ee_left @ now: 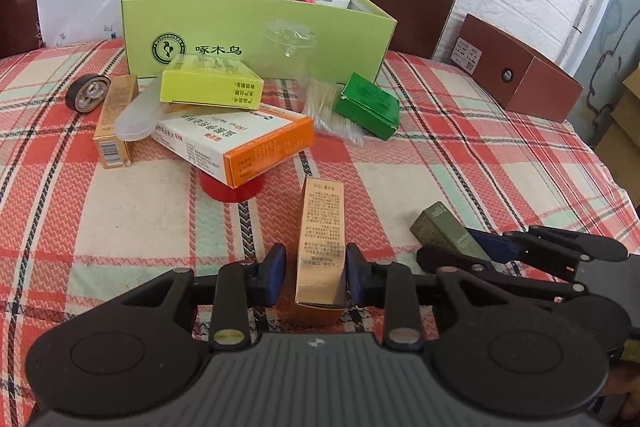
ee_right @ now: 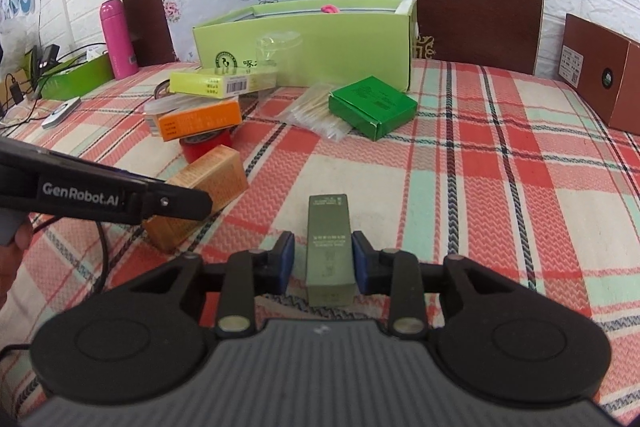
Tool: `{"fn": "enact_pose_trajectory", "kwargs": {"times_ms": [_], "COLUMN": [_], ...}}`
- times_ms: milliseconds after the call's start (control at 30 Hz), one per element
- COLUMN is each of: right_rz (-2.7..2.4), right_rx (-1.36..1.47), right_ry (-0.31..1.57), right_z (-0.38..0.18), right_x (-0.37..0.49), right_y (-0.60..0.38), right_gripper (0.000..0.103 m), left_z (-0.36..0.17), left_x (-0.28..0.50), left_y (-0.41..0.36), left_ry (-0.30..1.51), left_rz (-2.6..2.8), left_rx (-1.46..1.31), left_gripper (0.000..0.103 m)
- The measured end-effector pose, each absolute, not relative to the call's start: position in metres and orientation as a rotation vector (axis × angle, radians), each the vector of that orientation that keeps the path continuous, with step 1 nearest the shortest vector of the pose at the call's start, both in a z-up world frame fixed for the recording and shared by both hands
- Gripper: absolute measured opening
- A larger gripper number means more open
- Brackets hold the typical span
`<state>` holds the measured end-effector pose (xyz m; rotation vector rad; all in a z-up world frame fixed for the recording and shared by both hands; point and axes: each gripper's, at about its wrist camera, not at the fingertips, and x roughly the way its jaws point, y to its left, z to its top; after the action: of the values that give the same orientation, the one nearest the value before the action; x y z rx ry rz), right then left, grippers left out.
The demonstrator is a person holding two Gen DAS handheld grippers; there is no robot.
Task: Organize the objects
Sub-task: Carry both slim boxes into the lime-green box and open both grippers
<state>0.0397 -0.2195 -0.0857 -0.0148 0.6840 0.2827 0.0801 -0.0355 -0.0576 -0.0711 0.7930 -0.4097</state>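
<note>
each claw [ee_left: 316,273] [ee_right: 323,267] brackets a carton: gold box [ee_left: 322,239], olive box [ee_right: 330,255].

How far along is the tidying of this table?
Barely started. Done: only a few items, one pink, lie in the light green box. In hand: a gold box sits between the fingers of the left gripper, an olive box between those of the right gripper, neither clearly clamped. Left: stacked cartons, green box, toothpicks, red tape roll.
</note>
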Motion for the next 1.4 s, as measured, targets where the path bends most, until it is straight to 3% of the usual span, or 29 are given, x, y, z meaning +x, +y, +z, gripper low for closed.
{"fn": "enact_pose_trajectory", "kwargs": {"times_ms": [100, 500, 867, 1400], "right_rz": [0.261, 0.282, 0.337, 0.351], "right_rx": [0.004, 0.059, 0.062, 0.039], "right_ry": [0.684, 0.677, 0.563, 0.350], "right_z": [-0.086, -0.080, -0.041, 0.017], "right_x": [0.039, 0.030, 0.035, 0.117], "right_y": [-0.221, -0.226, -0.222, -0.210], "right_gripper": [0.023, 0.023, 0.023, 0.023], "left_z": [-0.057, -0.050, -0.007, 0.059], "left_x": [0.079, 0.067, 0.059, 0.113], "left_y": [-0.037, -0.034, -0.021, -0.003], "left_ry": [0.794, 0.785, 0.660, 0.474], "left_rz": [-0.429, -0.460, -0.493, -0.440], "left_rx": [-0.053, -0.045, -0.081, -0.112], "left_gripper": [0.028, 0.025, 0.025, 0.025]}}
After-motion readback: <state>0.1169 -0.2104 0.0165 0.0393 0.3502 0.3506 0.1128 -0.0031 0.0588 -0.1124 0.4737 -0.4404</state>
